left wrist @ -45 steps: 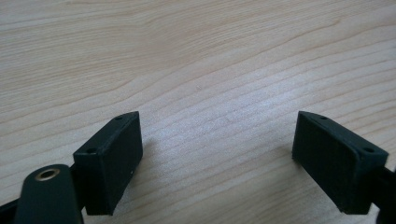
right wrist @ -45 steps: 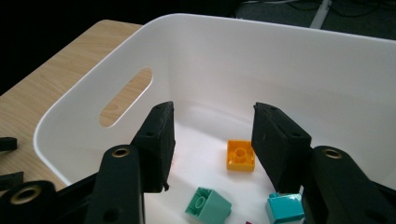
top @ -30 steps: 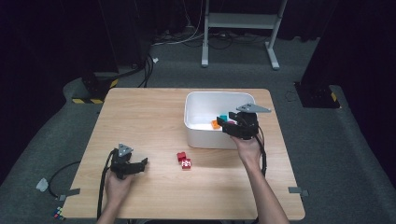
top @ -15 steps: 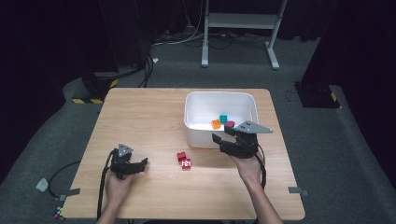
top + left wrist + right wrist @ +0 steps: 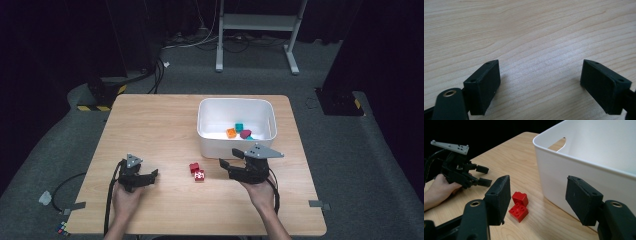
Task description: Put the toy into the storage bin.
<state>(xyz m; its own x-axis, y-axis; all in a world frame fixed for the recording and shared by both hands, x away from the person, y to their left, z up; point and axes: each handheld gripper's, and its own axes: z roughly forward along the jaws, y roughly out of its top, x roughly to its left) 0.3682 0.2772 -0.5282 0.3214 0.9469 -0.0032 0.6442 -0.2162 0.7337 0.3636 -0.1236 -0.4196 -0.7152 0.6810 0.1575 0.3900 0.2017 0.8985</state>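
Note:
Two red bricks (image 5: 196,171) lie touching on the wooden table (image 5: 160,130) just in front of a white bin (image 5: 215,145). In the bin are an orange block (image 5: 231,133), a teal block (image 5: 239,127) and a dark red block (image 5: 245,134). My right gripper (image 5: 226,165) sits low on the table to the right of the red bricks, pointing left at them. Its jaws have just been opening and hold nothing; the red bricks (image 5: 519,206) lie ahead of the open right gripper (image 5: 540,200), beside the bin wall (image 5: 574,167). My left gripper (image 5: 151,175) rests open over bare wood (image 5: 540,85).
The bin stands close behind my right gripper's far jaw. The other hand and its gripper (image 5: 480,176) lie beyond the bricks, to their left on the table. Dark floor, cables and a white stand (image 5: 255,30) surround the table.
My right gripper has drawn back from the bin's front rim, toward the person and down to the table beside the red bricks, with its jaws wider. The left gripper has stayed put.

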